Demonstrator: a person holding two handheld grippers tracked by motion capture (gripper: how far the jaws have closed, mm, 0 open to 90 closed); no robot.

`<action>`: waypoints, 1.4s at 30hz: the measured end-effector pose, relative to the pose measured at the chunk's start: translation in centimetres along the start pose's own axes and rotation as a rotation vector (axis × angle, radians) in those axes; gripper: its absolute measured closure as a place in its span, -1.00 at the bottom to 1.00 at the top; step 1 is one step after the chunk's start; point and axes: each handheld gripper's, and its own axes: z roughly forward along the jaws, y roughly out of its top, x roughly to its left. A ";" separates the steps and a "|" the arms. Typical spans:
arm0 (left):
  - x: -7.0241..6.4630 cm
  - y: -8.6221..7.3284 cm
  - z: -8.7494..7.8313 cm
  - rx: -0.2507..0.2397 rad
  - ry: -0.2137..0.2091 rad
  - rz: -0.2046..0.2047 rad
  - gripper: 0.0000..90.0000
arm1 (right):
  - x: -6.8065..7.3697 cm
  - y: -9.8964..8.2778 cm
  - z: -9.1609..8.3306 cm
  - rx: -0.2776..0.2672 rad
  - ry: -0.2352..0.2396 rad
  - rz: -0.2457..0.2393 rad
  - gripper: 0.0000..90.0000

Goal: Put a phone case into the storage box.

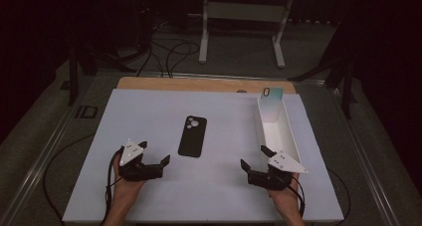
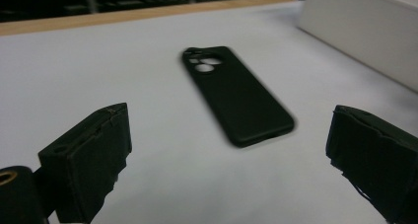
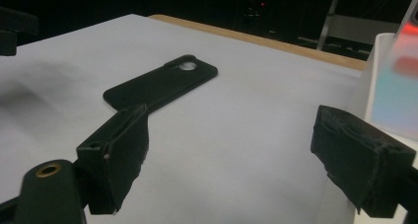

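A black phone case (image 1: 192, 136) lies flat in the middle of the white table (image 1: 149, 111), camera cutouts at its far end. In the left gripper view the case (image 2: 236, 93) lies just ahead, and in the right gripper view the case (image 3: 160, 83) sits to the left. My left gripper (image 1: 155, 152) stands open near the front left, empty. Front right, my right gripper (image 1: 253, 157) is open and empty, beside a long white box (image 1: 293, 141). A pale iridescent phone case (image 1: 272, 104) leans at the box's far end.
The white box wall (image 2: 365, 36) rises at the right of the left gripper view, and the box (image 3: 369, 91) stands close at the right of the right gripper view. A wooden strip (image 1: 199, 84) edges the table's far side. Cables and a white stand (image 1: 244, 17) lie on the floor beyond.
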 end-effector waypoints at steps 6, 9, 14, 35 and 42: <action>-1.1 1.7 2.7 0.012 -0.061 -0.016 -0.79 | 0.0 0.0 0.2 0.000 0.000 -0.002 -0.67; -1.7 2.2 4.3 0.029 -0.062 -0.008 -0.51 | -0.1 -0.1 0.1 -0.005 0.006 -0.005 -0.67; -2.9 2.6 7.1 0.082 -0.062 0.002 0.09 | -0.2 -0.1 0.0 -0.015 0.011 -0.001 -0.66; -6.3 1.9 14.5 0.361 -0.051 0.029 0.98 | 0.0 -0.1 0.2 -0.016 0.021 -0.005 -0.65; -5.4 1.8 13.7 0.368 0.023 0.037 0.98 | -0.1 -0.1 0.2 -0.016 0.020 0.001 -0.65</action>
